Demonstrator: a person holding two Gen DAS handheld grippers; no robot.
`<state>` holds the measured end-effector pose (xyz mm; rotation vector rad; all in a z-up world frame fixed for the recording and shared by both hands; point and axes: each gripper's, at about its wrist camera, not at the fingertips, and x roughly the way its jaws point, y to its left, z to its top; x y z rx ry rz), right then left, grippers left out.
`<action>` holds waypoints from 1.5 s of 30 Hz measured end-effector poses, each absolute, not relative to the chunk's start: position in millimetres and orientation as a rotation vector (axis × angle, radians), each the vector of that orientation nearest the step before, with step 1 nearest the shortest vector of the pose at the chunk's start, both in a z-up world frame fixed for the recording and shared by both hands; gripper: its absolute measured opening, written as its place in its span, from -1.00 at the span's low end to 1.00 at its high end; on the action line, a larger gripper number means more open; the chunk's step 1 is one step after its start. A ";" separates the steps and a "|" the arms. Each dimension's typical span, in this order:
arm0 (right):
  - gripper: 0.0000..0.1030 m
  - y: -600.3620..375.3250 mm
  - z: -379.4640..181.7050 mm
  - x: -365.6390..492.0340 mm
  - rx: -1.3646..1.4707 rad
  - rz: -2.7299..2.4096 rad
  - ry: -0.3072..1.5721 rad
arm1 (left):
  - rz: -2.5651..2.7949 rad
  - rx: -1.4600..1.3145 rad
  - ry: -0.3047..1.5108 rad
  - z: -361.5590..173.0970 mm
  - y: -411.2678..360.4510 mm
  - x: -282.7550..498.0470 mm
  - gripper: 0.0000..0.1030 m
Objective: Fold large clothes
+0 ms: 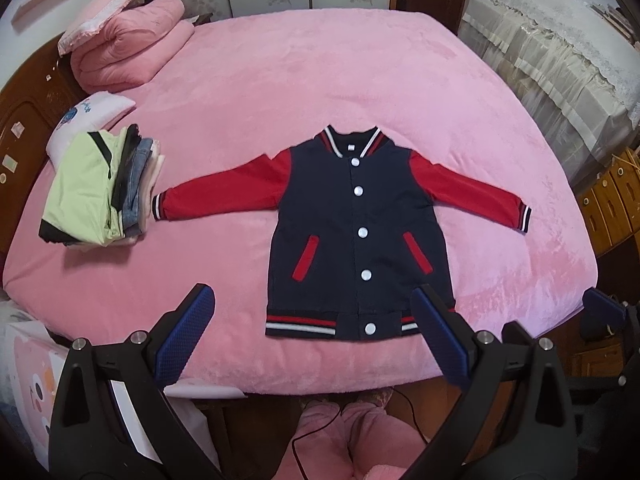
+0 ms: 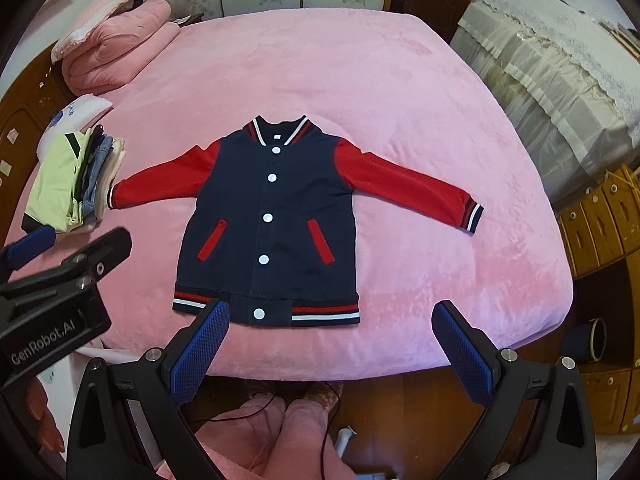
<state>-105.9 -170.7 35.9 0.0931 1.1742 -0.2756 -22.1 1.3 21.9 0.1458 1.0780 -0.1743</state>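
A navy varsity jacket (image 1: 352, 232) (image 2: 268, 220) with red sleeves and white snaps lies flat, face up, on the pink bed (image 1: 320, 80) (image 2: 320, 72). Its sleeves are spread out to both sides and its striped hem points toward me. My left gripper (image 1: 312, 300) hovers open above the near edge, just in front of the hem, holding nothing. My right gripper (image 2: 332, 316) is open too, above the hem's right half, with nothing between its blue pads (image 2: 464, 352). Each gripper shows at the edge of the other's view.
A stack of folded clothes (image 1: 100, 188) (image 2: 72, 184) with a light green piece on top sits on the bed's left side, near the left cuff. A rolled pink quilt (image 1: 128, 44) and pillows lie at the far left corner. Covered furniture (image 1: 560, 60) and wooden drawers (image 2: 600, 216) stand to the right.
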 end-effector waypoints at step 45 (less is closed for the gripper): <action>0.99 -65.8 13.0 21.9 0.120 -0.068 1.101 | 0.078 -0.509 1.138 -58.4 192.8 72.8 0.89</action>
